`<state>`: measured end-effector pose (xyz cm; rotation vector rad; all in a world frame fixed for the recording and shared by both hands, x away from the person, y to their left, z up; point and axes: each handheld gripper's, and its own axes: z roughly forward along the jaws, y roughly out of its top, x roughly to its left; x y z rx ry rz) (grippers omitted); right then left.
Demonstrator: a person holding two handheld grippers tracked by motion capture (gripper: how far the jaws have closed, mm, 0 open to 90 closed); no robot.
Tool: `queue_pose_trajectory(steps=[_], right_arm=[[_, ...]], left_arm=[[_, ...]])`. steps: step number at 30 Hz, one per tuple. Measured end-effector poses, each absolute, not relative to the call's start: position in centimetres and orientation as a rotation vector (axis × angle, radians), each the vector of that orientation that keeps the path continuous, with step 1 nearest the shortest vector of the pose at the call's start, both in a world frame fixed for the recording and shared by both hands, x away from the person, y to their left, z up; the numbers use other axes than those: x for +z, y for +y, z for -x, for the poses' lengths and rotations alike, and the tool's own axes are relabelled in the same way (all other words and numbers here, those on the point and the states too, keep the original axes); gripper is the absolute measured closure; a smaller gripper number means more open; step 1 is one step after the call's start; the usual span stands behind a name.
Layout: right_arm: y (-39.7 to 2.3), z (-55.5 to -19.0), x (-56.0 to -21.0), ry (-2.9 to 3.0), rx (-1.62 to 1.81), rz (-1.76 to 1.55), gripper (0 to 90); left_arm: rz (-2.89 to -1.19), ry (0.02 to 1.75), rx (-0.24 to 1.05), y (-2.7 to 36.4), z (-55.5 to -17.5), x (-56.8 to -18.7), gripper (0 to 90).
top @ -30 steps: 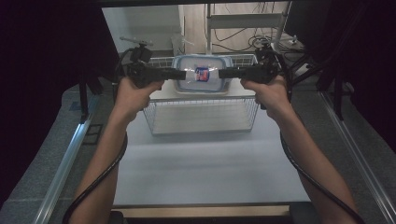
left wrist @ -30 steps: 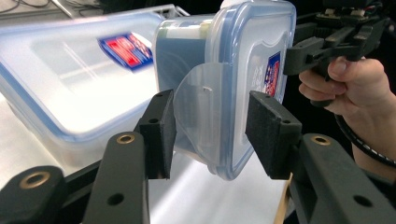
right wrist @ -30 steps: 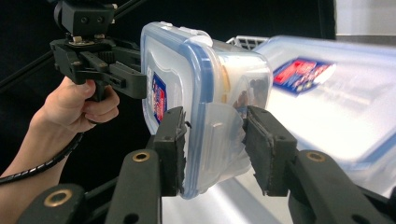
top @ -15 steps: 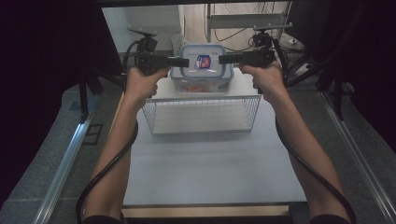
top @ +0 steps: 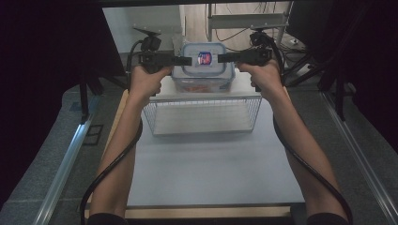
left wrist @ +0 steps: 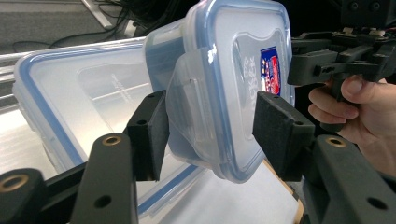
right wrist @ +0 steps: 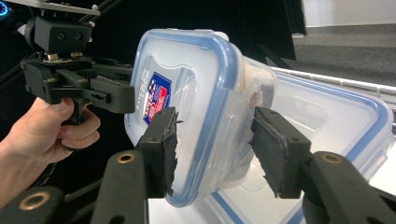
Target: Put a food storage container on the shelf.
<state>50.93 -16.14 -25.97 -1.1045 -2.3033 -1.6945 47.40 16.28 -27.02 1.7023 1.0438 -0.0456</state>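
Two hand-held grippers [top: 182,60] [top: 220,58] flank small lidded container [top: 202,63].

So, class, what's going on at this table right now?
A person holds a gripper in each hand, the left gripper and right gripper flanking a small lidded container. It seems to rest on a larger container, beyond the wire basket. Both sets of jaws have just been opening, and the pads stand clear of it.

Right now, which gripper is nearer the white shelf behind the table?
Right. The right gripper is just in front of the white shelf; the left gripper sits beyond the small container. Both have just been opening around it.
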Motion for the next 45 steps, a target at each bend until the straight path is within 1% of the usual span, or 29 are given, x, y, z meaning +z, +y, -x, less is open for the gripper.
queue_pose_trajectory(steps=[4,7,8,9,13,18,19,22,27,28,30,31,35,41,42,45], right_arm=[[-15.9,-51.2,-26.1,-2.304,-1.699,1.116,46.8],[-15.7,-51.3,-26.2,-2.312,-1.697,1.143,43.5],[-15.8,-51.3,-26.3,-2.318,-1.696,1.149,43.3],[-15.8,-51.4,-26.3,-2.319,-1.707,1.147,44.4],[-16.1,-51.5,-26.4,-2.308,-1.714,1.152,44.4],[-16.4,-50.8,-26.0,-2.348,-1.760,1.130,44.4],[-16.6,-50.5,-25.9,-2.366,-1.763,1.134,45.7],[-17.0,-49.3,-25.6,-2.436,-1.787,1.102,53.3],[-17.3,-46.7,-25.9,-2.571,-1.787,1.032,75.2],[-17.2,-46.2,-26.1,-2.589,-1.789,1.006,78.7],[-16.8,-45.6,-26.8,-2.628,-1.774,0.968,82.1],[-16.6,-45.4,-27.1,-2.630,-1.768,0.945,83.1],[-15.2,-45.2,-28.0,-2.649,-1.752,0.890,84.1],[-13.9,-45.6,-28.4,-2.672,-1.740,0.882,84.8],[-13.8,-45.8,-28.5,-2.674,-1.740,0.891,84.9],[-13.8,-46.0,-28.6,-2.667,-1.743,0.906,84.9]], left_arm=[[-1.692,1.061,-0.013,16.3,-47.6,-27.0,42.2],[-1.697,1.088,0.020,16.3,-47.6,-26.9,41.7],[-1.680,1.095,0.024,16.4,-47.6,-26.8,39.5],[-1.687,1.094,0.022,16.5,-47.6,-26.8,41.0],[-1.686,1.091,0.027,16.6,-47.5,-26.8,41.6],[-1.674,1.075,0.055,17.0,-46.8,-26.7,38.5],[-1.669,1.062,0.064,17.1,-46.6,-26.6,37.4],[-1.663,1.010,0.112,17.6,-45.6,-26.3,33.3],[-1.659,0.911,0.233,18.2,-43.6,-26.6,24.7],[-1.665,0.898,0.246,18.3,-43.2,-26.7,23.8],[-1.672,0.879,0.268,18.2,-42.7,-27.1,23.9],[-1.677,0.876,0.277,18.2,-42.5,-27.3,25.0],[-1.710,0.868,0.309,17.8,-42.1,-28.1,36.1],[-1.725,0.863,0.291,17.5,-42.3,-29.2,42.6],[-1.729,0.864,0.290,17.5,-42.3,-29.3,45.8],[-1.746,0.866,0.283,17.2,-42.6,-29.7,59.2]])
